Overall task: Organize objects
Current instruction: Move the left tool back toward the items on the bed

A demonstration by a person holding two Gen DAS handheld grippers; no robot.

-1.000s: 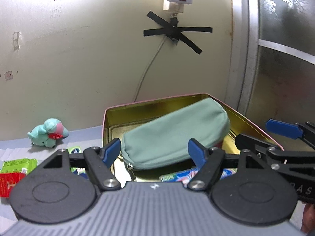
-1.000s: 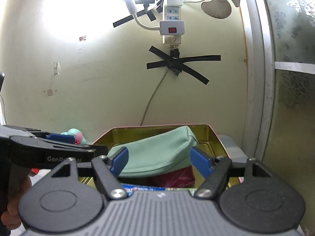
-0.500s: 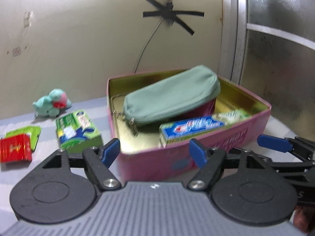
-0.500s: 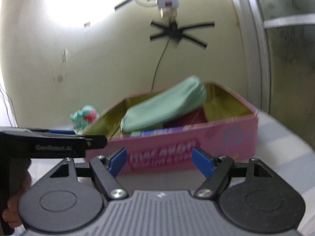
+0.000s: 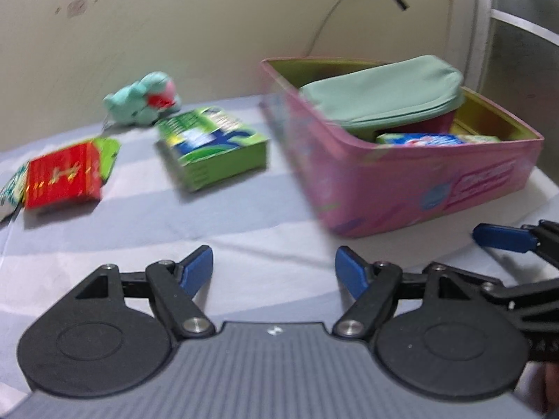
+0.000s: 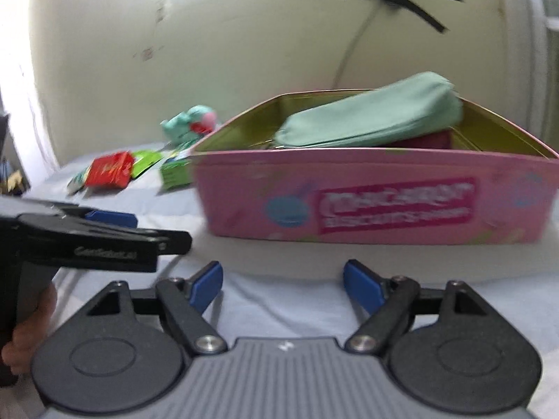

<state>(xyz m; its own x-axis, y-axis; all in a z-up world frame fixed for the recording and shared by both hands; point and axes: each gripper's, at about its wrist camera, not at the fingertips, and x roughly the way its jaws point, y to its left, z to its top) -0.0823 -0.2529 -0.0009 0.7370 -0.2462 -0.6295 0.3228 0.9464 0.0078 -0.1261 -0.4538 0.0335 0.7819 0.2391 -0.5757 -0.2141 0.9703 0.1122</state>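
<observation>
A pink tin box point(image 5: 419, 188) point(image 6: 377, 202) stands on the table by the wall. In it lie a green pouch point(image 5: 380, 90) point(image 6: 370, 118) and a toothpaste carton point(image 5: 422, 138). Left of the box lie a green carton point(image 5: 213, 146) point(image 6: 174, 174), a red packet point(image 5: 63, 178) point(image 6: 108, 174) and a teal plush toy point(image 5: 143, 99) point(image 6: 190, 125). My left gripper point(image 5: 274, 272) is open and empty, in front of the box's near left corner. My right gripper point(image 6: 283, 281) is open and empty, in front of the box's front wall.
A blue-and-white striped cloth point(image 5: 244, 220) covers the table. A cream wall point(image 5: 174, 17) with a cable and black tape stands behind. A frosted window frame point(image 5: 468, 28) is at the right. A green sachet point(image 6: 145, 162) lies by the red packet.
Both grippers have pulled back and down from over the box to in front of it. The left one has turned left, bringing the carton, packet and toy into view.
</observation>
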